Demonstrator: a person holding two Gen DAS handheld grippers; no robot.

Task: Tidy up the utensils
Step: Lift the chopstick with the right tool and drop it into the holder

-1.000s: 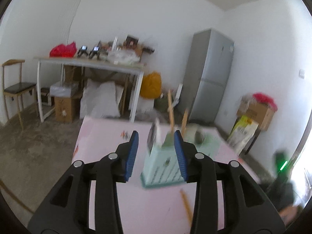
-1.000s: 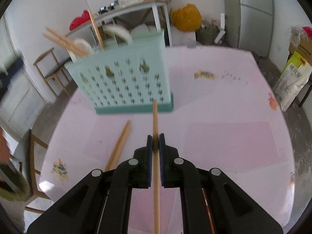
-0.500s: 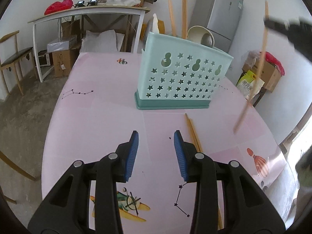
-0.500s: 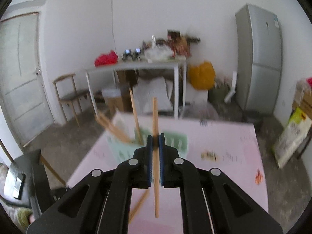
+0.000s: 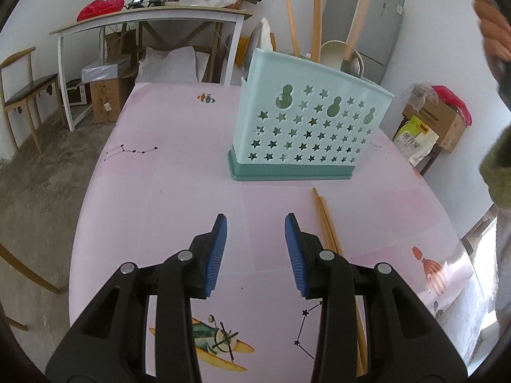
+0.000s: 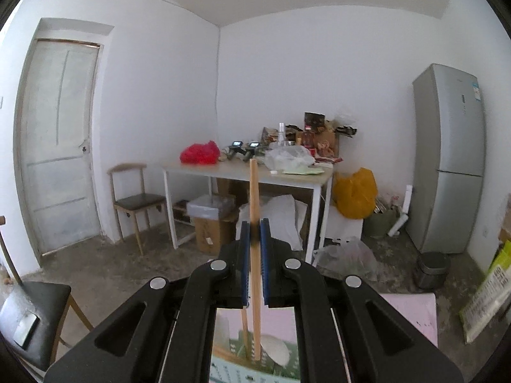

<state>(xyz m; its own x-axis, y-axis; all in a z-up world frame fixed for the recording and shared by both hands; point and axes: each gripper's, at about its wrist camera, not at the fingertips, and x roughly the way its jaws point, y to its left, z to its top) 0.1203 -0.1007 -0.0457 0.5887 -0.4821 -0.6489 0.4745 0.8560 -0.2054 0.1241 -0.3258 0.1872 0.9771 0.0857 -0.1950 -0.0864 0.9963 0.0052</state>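
A mint-green utensil holder (image 5: 306, 127) with star cut-outs stands on the pink table (image 5: 166, 191); several chopsticks and a white spoon (image 5: 335, 52) stick out of its top. Two wooden chopsticks (image 5: 325, 220) lie on the table in front of it, just right of my left gripper (image 5: 255, 220), which is open with nothing between its fingers. My right gripper (image 6: 254, 223) is shut on an upright wooden chopstick (image 6: 254, 191). The chopstick's lower end hangs at the holder's top (image 6: 255, 373), and in the left wrist view this chopstick (image 5: 361, 16) slants down into the holder.
A person's hand (image 5: 491, 32) and green sleeve (image 5: 498, 172) are at the right edge. Beyond the table stand a cluttered white desk (image 6: 249, 172), a wooden chair (image 6: 134, 198), a grey fridge (image 6: 450, 159), cardboard boxes and bags on the floor.
My right gripper has risen with the chopstick and tipped up to look level, bringing the stick over the holder. My left gripper sank toward the table, then held still.
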